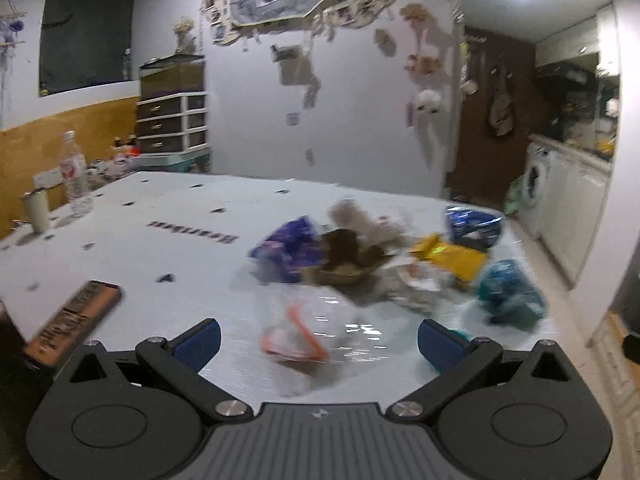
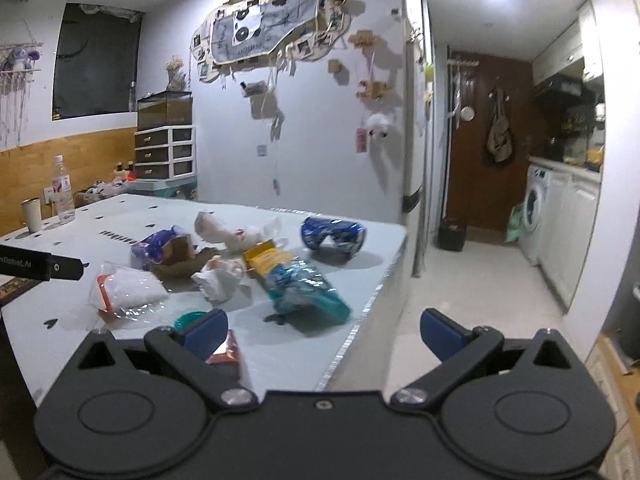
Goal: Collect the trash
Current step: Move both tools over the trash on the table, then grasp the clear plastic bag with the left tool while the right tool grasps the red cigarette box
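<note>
A white table (image 2: 120,208) carries a heap of trash toward its right edge. The left gripper (image 1: 319,340) hovers over the near edge, blue fingers spread wide and empty, with a clear plastic bag (image 1: 308,328) with orange trim on the table beyond them. Beyond lie a purple wrapper (image 1: 286,250), a brown paper scrap (image 1: 344,258), a yellow packet (image 1: 452,258), a blue foil bag (image 1: 474,226) and a teal wrapper (image 1: 510,292). The right gripper (image 2: 324,330) is also wide and empty, straddling the table's right edge, with bare floor (image 2: 472,280) beyond. A water bottle (image 2: 63,190) and cup (image 2: 31,214) stand at the far left edge, well apart from the heap.
</note>
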The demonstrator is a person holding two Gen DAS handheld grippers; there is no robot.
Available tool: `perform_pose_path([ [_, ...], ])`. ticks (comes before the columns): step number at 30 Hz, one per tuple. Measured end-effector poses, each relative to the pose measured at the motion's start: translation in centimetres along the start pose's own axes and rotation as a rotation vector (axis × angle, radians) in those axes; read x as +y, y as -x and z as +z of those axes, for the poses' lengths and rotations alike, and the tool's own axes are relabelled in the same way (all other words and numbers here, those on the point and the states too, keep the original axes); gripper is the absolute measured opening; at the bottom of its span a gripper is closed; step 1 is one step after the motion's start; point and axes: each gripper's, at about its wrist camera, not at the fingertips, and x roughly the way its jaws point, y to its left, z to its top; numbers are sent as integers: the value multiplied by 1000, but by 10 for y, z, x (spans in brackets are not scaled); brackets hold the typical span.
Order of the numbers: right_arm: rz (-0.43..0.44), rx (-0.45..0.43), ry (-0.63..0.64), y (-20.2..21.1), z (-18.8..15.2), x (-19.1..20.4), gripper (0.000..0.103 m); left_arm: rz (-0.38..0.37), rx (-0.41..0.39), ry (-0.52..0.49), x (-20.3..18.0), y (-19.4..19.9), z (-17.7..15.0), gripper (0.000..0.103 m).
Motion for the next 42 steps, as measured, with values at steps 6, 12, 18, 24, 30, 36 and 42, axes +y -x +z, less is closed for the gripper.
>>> perform_pose_path([
  [6,173,49,-19,-36,-1,18,103,35,97,4,26,-31,12,103],
  [12,208,156,-22,-75,-9,43,103,-82,157,32,42,-63,18,103],
  [18,246,246,-19,-101,-18,60,103,-61,207,40,44,-90,23,103],
  [24,224,314,0,-116,-23,65,103,-114,237,101,40,-113,26,103],
  [30,258,317,60,-116,-25,75,102,-220,243,177,31,-123,24,92],
  [36,292,321,92,-107,-26,82,100,-255,260,190,25,-130,18,74],
  [42,280,317,127,-102,-30,93,98,-236,270,194,26,-135,12,49],
])
